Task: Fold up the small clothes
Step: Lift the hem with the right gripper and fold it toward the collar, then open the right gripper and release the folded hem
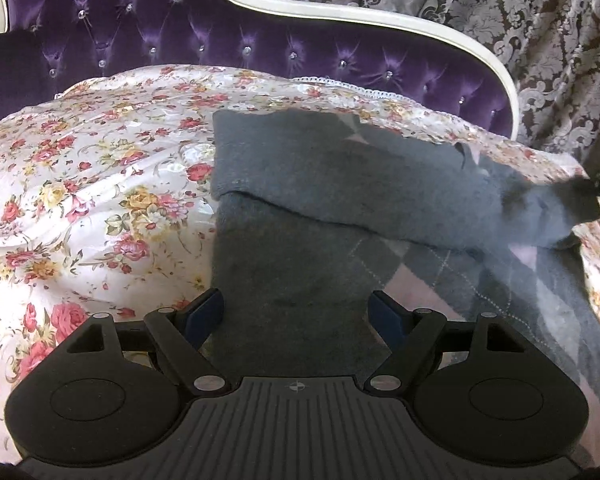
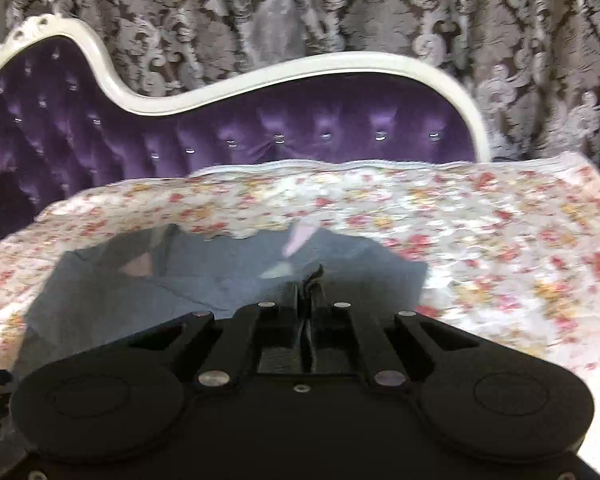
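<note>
Your left wrist camera sits low and close over the grey garment (image 1: 300, 216), facing the purple headboard (image 1: 180, 40). Your right wrist camera faces likewise; both share the floral sheet (image 2: 500, 240).

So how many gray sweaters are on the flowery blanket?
1. The gray sweater lies on the flowery blanket; the right gripper pinches one edge, and the open left gripper hovers above it.

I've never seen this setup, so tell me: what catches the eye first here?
A grey argyle sweater lies partly folded on a flowery bedspread, in front of a purple tufted sofa back. The right gripper has its jaws shut on the sweater's edge; the left gripper hangs open over the sweater.
</note>
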### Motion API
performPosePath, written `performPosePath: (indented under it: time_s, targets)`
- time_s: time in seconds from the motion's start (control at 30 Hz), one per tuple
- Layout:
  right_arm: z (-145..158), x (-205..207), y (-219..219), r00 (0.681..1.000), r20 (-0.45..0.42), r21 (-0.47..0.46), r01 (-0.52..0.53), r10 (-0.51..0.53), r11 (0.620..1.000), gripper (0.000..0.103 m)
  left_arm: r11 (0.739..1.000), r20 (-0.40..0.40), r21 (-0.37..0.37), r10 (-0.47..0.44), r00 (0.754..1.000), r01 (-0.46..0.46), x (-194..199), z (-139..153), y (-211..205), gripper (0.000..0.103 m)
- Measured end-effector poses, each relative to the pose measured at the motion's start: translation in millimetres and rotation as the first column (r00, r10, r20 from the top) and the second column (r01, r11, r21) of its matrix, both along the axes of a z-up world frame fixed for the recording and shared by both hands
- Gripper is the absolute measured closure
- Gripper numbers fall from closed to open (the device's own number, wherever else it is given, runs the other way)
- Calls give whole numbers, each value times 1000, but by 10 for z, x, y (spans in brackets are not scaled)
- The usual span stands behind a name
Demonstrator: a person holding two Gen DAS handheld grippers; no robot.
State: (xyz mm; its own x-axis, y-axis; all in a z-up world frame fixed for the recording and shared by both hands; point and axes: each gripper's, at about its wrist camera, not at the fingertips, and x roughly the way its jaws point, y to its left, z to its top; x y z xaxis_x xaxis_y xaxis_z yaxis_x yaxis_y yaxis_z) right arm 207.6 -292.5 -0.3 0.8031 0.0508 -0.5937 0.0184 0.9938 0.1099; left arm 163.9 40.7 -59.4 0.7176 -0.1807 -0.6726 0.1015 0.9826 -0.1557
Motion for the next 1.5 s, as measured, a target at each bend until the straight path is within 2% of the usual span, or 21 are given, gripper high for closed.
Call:
performPosePath:
  time_s: [0.1,0.17,0.27,0.33,0.4,0.47,0.53,0.7,0.8,0.83,0.87,0.93,1.1,1.23,1.27,1.33,1.4,1.43,1.5]
  targets:
    - [-261,110,-156,993,-105,20,50,-48,999,91,1000,2,6,-1,1000,1,-7,0,-13,24]
    - [-386,123,-179,986,-156,17,52,-49,998,84,1000,4,6,-3,1000,3,-12,-1,-15,24]
    - [-369,23,-154,990,-121,14,78,-75,997,77,1000,4,16,-10,1000,10,-13,-7,-25,24]
    - [-272,-55,-64,995,-57,-14,79,-80,997,59,999,4,29,-15,1000,15,-11,-10,-41,23]
    - [-167,-93,67,999,8,-47,53,-52,998,50,999,5,34,-16,1000,16,-10,-13,-48,23]
    - [-87,-74,218,999,52,-80,17,-13,997,49,999,6,35,-15,1000,15,-11,-16,-50,23]
    - [-67,37,331,998,56,-85,-34,39,996,48,999,6,34,-14,1000,14,-10,-16,-52,22]
    - [-272,369,544,995,-18,-102,-101,100,990,48,1000,8,25,-15,1000,15,-5,-25,-36,21]
    - [-511,421,626,987,-103,-89,-134,125,987,48,1000,8,10,-12,1000,12,-4,-20,-20,21]
    - [-568,387,652,986,-104,-102,-141,131,985,48,1000,8,4,-11,1000,11,-5,-20,-12,21]
    - [-592,318,675,988,-71,-129,-145,136,981,48,1000,9,-1,-11,1000,11,-5,-22,-4,21]
    - [-574,222,711,987,-67,-154,-155,146,976,46,1000,10,-3,-11,1000,11,-8,-24,-2,21]
    - [-513,267,667,986,-84,-143,-153,142,978,42,1000,13,5,-12,1000,12,-12,-26,-20,18]
    - [-397,183,712,988,-10,-105,-153,152,983,41,1000,13,5,-12,1000,12,-11,-26,-32,18]
    - [-384,165,759,986,-6,-110,-165,166,980,39,1000,13,9,-14,1000,14,-11,-26,-38,17]
    - [-434,169,873,980,-37,-140,-199,196,970,27,1000,13,23,-19,1000,18,-5,-26,-66,16]
    - [-575,182,975,974,-80,-170,-221,210,960,26,999,13,37,-24,1000,23,0,-31,-88,15]
    - [-599,155,974,979,-49,-169,-205,199,964,23,999,14,42,-27,1000,27,3,-33,-96,14]
    - [-596,168,942,982,-49,-153,-186,181,970,19,998,12,49,-35,999,35,10,-34,-107,10]
